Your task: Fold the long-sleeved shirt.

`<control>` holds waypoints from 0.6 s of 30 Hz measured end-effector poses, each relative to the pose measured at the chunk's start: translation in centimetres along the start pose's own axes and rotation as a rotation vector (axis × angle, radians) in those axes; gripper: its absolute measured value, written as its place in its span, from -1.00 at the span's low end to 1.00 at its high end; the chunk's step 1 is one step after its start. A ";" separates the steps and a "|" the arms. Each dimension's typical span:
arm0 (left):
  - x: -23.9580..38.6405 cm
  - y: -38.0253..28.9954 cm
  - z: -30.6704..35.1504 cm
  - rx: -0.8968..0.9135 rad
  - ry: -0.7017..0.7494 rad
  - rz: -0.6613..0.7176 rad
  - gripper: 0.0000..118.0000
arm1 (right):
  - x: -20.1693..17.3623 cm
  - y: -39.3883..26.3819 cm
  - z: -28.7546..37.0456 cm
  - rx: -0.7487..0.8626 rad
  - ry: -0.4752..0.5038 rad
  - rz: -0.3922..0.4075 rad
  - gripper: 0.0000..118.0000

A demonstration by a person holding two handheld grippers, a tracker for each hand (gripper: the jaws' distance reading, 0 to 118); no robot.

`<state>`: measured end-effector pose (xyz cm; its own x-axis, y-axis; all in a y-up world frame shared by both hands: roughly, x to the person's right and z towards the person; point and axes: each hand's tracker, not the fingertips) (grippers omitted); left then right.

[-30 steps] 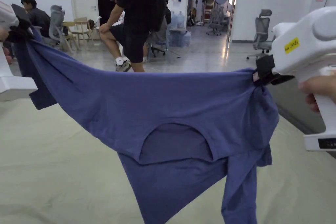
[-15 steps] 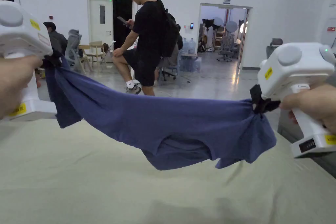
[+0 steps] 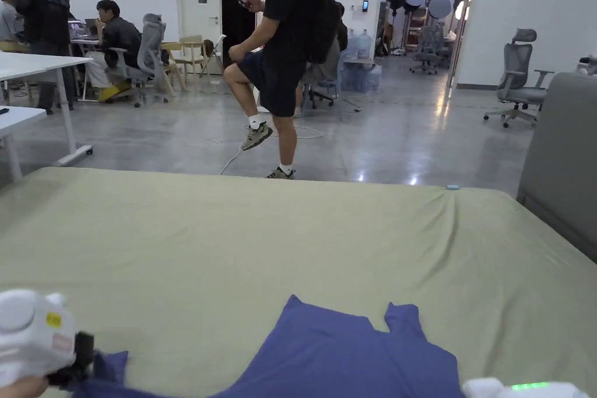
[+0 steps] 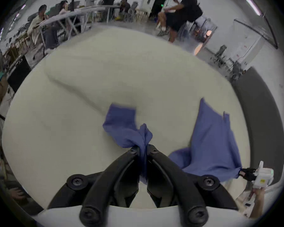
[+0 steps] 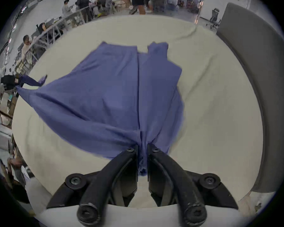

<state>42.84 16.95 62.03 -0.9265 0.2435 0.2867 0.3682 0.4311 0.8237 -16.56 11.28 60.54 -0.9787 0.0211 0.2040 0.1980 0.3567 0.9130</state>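
Observation:
The blue long-sleeved shirt [image 3: 350, 352] lies spread on the pale green bed [image 3: 291, 230] near its front edge, and its far edge ends in two points. My left gripper [image 3: 81, 358] is low at the bottom left, shut on a bunched corner of the shirt [image 4: 131, 129]. In the right gripper view my right gripper [image 5: 142, 148] is shut on the shirt's [image 5: 121, 91] near edge, with the cloth fanning away from the jaws. The white top of the right gripper's body [image 3: 524, 388] peeks in at the bottom right of the head view. In the left gripper view the right gripper [image 4: 246, 173] pulls the cloth's other end.
A grey padded headboard [image 3: 559, 160] stands along the bed's right side. Beyond the far edge a person in black [image 3: 285, 38] stands on one leg on the grey floor. White desks [image 3: 35, 67] with seated people are at the far left, and an office chair [image 3: 519, 78] at the far right.
Both grippers have come down from chest height to just above the bed, and the shirt that hung stretched in the air now rests on the bed. The head camera has tilted.

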 end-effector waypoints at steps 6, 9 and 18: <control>-5.4 -6.8 2.3 -0.098 -0.043 0.030 -0.99 | -2.4 -7.0 4.0 0.017 0.000 0.065 -0.91; -5.1 -10.7 5.1 -0.105 -0.024 -0.016 -0.99 | -3.3 -9.4 5.6 0.006 0.022 0.069 -0.91; -6.5 -17.1 1.7 -0.216 0.097 -0.035 -0.99 | -3.3 -15.8 -0.8 -0.214 0.035 0.023 -0.92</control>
<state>42.66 9.44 45.26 -0.9452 0.1423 0.2938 0.3208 0.2395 0.9164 -16.40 4.86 45.74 -0.9722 -0.0065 0.2339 0.2303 0.1503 0.9614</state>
